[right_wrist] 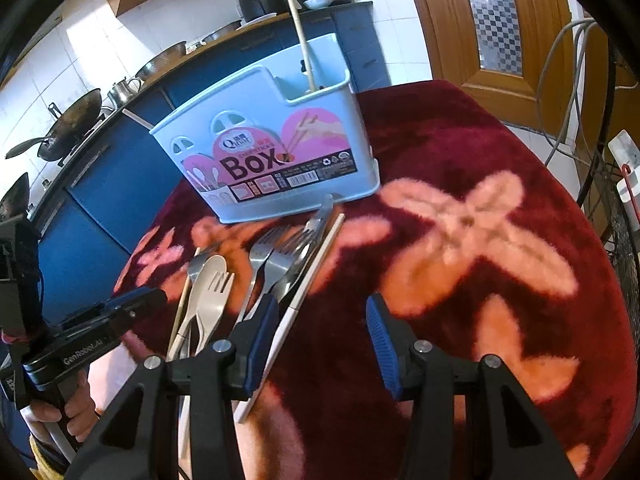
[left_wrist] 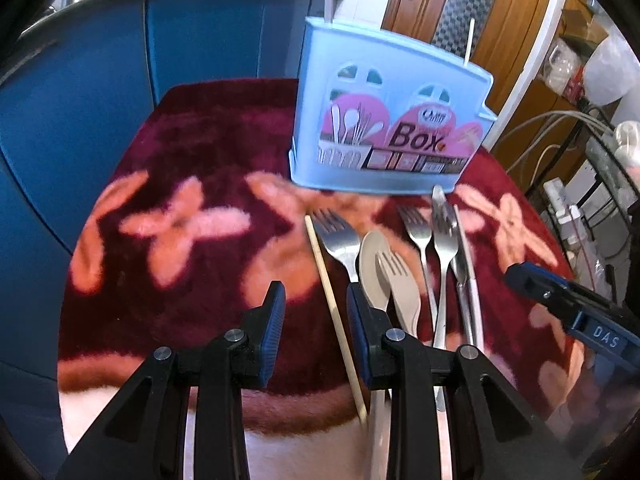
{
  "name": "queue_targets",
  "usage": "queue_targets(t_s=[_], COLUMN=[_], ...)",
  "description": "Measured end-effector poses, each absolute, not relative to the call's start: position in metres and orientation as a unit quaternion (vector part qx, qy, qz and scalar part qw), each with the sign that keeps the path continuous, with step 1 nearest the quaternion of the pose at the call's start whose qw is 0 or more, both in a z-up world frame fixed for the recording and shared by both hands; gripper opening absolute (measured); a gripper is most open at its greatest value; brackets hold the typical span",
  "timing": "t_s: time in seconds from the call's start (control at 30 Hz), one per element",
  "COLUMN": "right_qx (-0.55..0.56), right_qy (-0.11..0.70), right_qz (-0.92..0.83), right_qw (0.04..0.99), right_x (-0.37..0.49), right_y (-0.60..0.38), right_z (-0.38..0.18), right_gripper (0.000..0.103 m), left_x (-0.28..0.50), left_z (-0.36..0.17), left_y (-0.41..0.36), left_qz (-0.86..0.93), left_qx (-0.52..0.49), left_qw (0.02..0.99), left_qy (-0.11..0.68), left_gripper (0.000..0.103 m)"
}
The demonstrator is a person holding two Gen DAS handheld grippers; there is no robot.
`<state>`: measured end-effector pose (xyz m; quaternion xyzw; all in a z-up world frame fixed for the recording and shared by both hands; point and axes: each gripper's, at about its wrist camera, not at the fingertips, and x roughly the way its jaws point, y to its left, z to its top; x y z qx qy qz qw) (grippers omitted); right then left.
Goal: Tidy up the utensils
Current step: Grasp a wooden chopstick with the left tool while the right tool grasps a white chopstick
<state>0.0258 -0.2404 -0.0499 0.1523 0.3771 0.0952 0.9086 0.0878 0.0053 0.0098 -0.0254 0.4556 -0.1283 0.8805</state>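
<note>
- Centrally, a light blue plastic utensil box point(left_wrist: 390, 108) printed "Box" stands upright at the far part of the table, on a fuzzy maroon cover with pink flower shapes point(left_wrist: 192, 224).
- One wooden chopstick point(right_wrist: 301, 40) stands in the raised end compartment of the box; a second pale stick point(right_wrist: 136, 119) rises at its opposite end.
- Loose utensils lie on the cover just in front of the box, handles toward the cameras.
- Leftmost is a wooden chopstick point(left_wrist: 334, 312); beside it lies a steel fork point(left_wrist: 338, 242).
- Next come a beige plastic spoon point(left_wrist: 374, 268) and a beige plastic fork point(left_wrist: 400, 284), the fork overlapping the spoon's bowl.
- Further right lie two more steel forks point(left_wrist: 418, 230) point(left_wrist: 444, 240) and a table knife with a white handle point(left_wrist: 460, 256), closely packed and partly overlapping.
- A pale chopstick point(right_wrist: 298, 300) lies along the right edge of the group, beside the knife.
- Left gripper point(left_wrist: 316, 308): jaws wide apart, holding nothing, low over the near end of the leftmost chopstick, which runs between the blue pads point(left_wrist: 274, 320).
- Right gripper point(right_wrist: 322, 320): jaws wide apart, holding nothing, over the cover at the right side of the group; its left pad sits near the knife handle.
- Behind the table: blue kitchen cabinets point(left_wrist: 120, 60) bearing metal bowls, and a wooden door point(right_wrist: 500, 40).
</note>
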Motion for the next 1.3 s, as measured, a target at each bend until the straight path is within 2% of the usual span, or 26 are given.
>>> queue_targets(t_s=[0.27,0.33,0.47,0.67,0.9,1.13,1.3], right_qx=[0.163,0.166,0.171,0.175,0.168,0.153,0.123], right_qy=[0.383,0.383,0.384,0.388,0.392,0.414,0.437], right_qz=[0.098,0.100,0.102,0.105,0.104,0.114,0.097], right_qw=[0.904,0.903,0.901,0.899,0.898,0.890,0.886], right_x=[0.028,0.029,0.030,0.033,0.035,0.043,0.051], right_y=[-0.244,-0.246,-0.248,-0.251,-0.248,-0.233,-0.219], right_z=[-0.057,-0.058,-0.061,-0.065,-0.063,-0.061,-0.062], right_gripper=[0.049,0.049,0.049,0.049,0.049,0.049,0.039], left_x=[0.097,0.100,0.106,0.112,0.111,0.108,0.107], left_z=[0.001,-0.003,-0.008,-0.008,-0.001,0.010,0.015], left_y=[-0.006,-0.009,-0.013,-0.011,0.001,0.025,0.032], left_qz=[-0.133,-0.133,-0.129,-0.126,-0.127,-0.122,-0.131], left_qx=[-0.008,-0.001,0.004,-0.011,-0.048,-0.096,-0.114], left_qw=[0.869,0.865,0.861,0.860,0.865,0.877,0.882], left_qy=[0.477,0.484,0.491,0.494,0.482,0.455,0.439], left_gripper=[0.032,0.025,0.021,0.008,0.003,0.003,0.003])
